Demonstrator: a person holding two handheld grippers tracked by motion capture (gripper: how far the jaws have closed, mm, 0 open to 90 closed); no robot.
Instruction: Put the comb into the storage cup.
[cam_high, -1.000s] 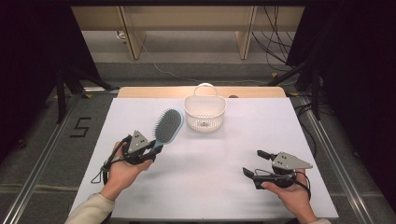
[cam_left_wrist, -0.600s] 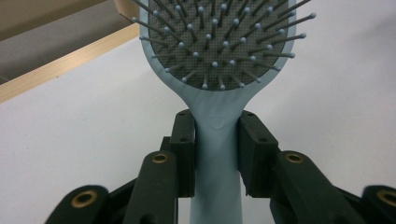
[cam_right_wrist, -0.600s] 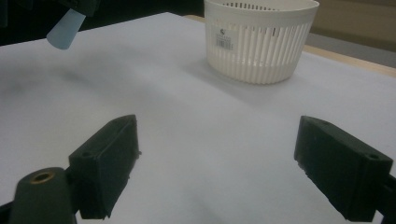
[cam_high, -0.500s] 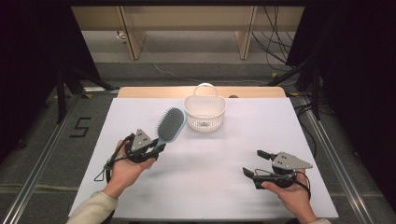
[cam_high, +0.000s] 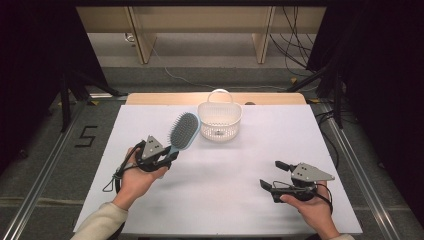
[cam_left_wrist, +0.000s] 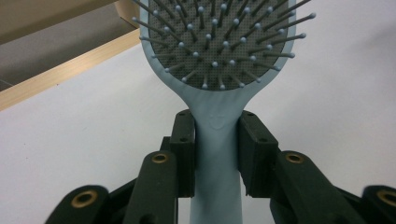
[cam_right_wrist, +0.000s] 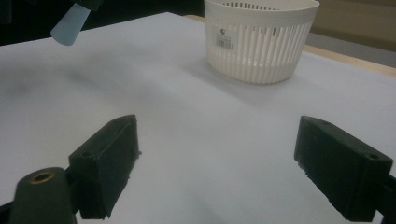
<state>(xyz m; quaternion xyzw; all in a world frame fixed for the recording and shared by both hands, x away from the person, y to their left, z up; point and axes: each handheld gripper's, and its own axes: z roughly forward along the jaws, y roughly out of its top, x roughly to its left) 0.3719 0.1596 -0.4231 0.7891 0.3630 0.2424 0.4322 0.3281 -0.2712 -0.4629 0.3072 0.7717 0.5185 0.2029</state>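
White bench (cam_high: 220, 200) under the high view, with grey floor and dark curtains around it, a wooden strip along its far edge, and a "5" marked on the floor (cam_high: 86, 136) at the far left of the frame.

Left of centre in the high view: left gripper (cam_high: 167, 154) in a hand, raised off the bench, fingers (cam_left_wrist: 183, 154) clamped on the pale blue handle of a hairbrush (cam_high: 183, 132). Brush head tilted up and to the right, bristles facing the camera, its top just beside the basket's left wall; touching or not, cannot tell. In the left gripper view, handle upright between the two black pads, pressed from both sides, bristled head (cam_left_wrist: 219, 42) filling the top of the frame.

Upper centre of the high view: white slotted basket (cam_high: 219, 121) with a hoop handle, standing upright near the bench's far edge; also at upper right in the right gripper view (cam_right_wrist: 259, 39).

Lower right of the high view: right gripper (cam_high: 270, 175) low over the bench in the other hand, pointing left, well apart from brush and basket. Fingers (cam_right_wrist: 105, 163) spread wide in the right gripper view, nothing but bare bench between them.
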